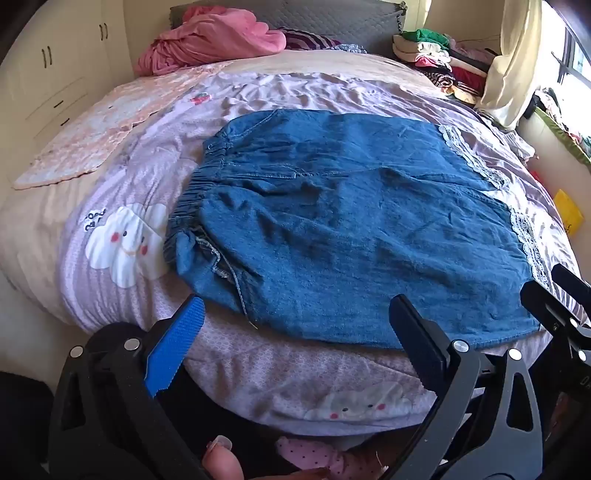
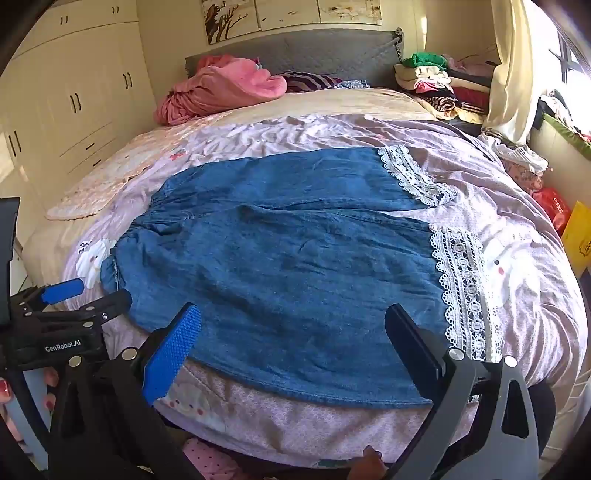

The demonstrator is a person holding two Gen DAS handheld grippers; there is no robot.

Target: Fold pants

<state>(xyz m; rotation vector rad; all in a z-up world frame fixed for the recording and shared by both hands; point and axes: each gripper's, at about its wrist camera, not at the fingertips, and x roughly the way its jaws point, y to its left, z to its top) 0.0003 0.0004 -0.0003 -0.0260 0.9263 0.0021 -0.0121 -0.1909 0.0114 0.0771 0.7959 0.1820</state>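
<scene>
1. A bed point(image 2: 517, 206) under a lilac cloud-print quilt fills both views; only the right wrist view shows wall pictures point(image 2: 291, 14) at the top.
2. The blue denim pants point(image 1: 351, 236) lie flat mid-frame, lace hems at right.
3. The left gripper point(image 1: 291, 343) and the right gripper point(image 2: 291, 343) have jaws spread, empty, at the near edge.

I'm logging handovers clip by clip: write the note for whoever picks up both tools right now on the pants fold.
Left tool: open, holding nothing, hovering over the near edge by the waistband end.
Right tool: open, holding nothing, over the near leg.
Blue denim pants lie flat on the pink bed cover, elastic waistband to the left, lace-trimmed cuffs to the right, legs side by side.
Done: pants spread out.
Left: every fold; nothing gripped yet.
</scene>
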